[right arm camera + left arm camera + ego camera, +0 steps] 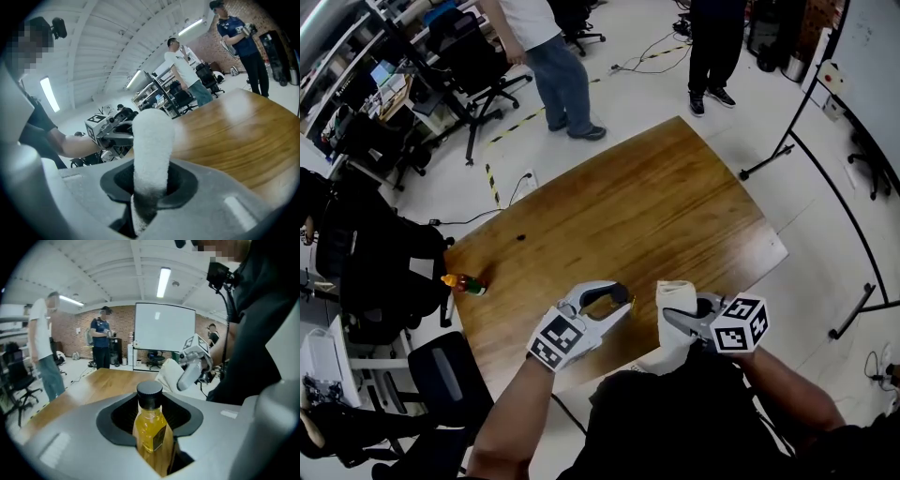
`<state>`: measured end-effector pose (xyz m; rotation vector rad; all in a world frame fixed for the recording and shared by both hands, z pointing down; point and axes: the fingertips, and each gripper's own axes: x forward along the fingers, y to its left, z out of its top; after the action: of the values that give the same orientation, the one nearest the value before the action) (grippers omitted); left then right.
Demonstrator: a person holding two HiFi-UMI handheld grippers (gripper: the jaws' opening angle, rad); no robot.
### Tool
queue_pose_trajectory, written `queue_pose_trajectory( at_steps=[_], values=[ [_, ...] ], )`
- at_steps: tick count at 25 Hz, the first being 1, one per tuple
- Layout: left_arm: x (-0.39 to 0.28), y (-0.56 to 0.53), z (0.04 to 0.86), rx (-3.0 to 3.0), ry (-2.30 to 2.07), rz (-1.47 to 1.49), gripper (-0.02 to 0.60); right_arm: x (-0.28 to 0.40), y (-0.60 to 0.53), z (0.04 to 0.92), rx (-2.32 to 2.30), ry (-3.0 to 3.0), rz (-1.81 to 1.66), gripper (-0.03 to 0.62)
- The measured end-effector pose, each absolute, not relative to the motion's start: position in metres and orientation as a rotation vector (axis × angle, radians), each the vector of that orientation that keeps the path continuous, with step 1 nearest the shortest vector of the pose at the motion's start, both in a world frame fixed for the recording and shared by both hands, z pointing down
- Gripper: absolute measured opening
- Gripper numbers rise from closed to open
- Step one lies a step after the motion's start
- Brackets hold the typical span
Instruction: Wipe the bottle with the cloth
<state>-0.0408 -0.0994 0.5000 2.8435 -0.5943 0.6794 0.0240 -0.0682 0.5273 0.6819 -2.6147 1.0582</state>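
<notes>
A small bottle (pixel 151 426) of yellow liquid with a black cap stands upright between the jaws of my left gripper (pixel 152 446), which is shut on its body. In the head view this gripper (pixel 614 298) hovers over the near edge of the wooden table (pixel 656 206). A white cloth (pixel 151 150), folded into a thick roll, sticks up from my right gripper (pixel 147 206), which is shut on it. The cloth (pixel 675 307) sits just right of the bottle (pixel 602 302), a short gap apart. The two grippers face each other.
Another small bottle (pixel 464 284) with an orange top lies at the table's left edge. Two people (pixel 558 66) stand beyond the far side. Office chairs (pixel 478 70) and desks crowd the left. A whiteboard stand's legs (pixel 806 150) reach in at the right.
</notes>
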Motion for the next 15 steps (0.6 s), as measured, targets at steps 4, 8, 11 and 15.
queue_pose_trajectory(
  at_steps=[4, 8, 11, 15],
  values=[
    [-0.056, -0.123, 0.498, 2.580, -0.938, 0.492, 0.176, 0.014, -0.073, 0.529, 0.665, -2.626, 1.066, 0.072],
    [-0.087, -0.144, 0.503, 2.313, -1.184, 0.333, 0.175, 0.003, -0.075, 0.531, 0.590, -2.629, 1.039, 0.072],
    [-0.104, -0.152, 0.507, 2.188, -1.268, 0.259, 0.175, -0.014, -0.070, 0.536, 0.446, -2.611, 1.018, 0.072],
    [-0.104, -0.150, 0.508, 2.188, -1.297, 0.271, 0.175, -0.055, -0.060, 0.547, 0.169, -2.555, 1.039, 0.072]
  ],
)
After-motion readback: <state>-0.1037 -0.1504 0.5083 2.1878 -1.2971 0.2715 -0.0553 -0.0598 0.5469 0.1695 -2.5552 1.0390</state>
